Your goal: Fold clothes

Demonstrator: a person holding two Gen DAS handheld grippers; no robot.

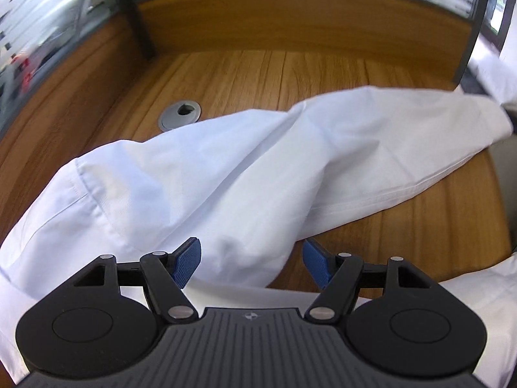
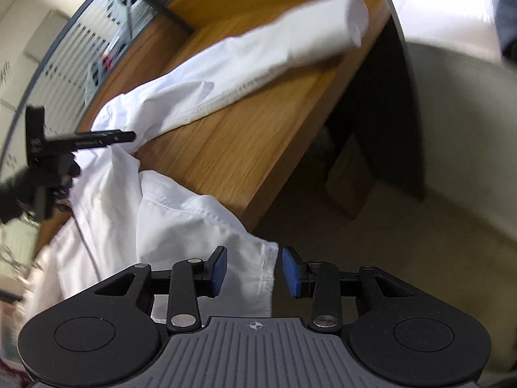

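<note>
A white garment lies crumpled across the wooden table, one long sleeve stretching to the right edge. My left gripper hovers just above a bulge of the cloth, open wide, its blue pads clear of the fabric. In the right wrist view the garment spills over the table's near corner. My right gripper is open, with the hanging hem showing between its pads but not pinched. The left gripper shows at left, held by a dark-gloved hand.
A grey cable grommet is set in the tabletop behind the garment. A wood-and-glass partition borders the back and left. To the right the table ends above beige floor, with a cardboard box underneath.
</note>
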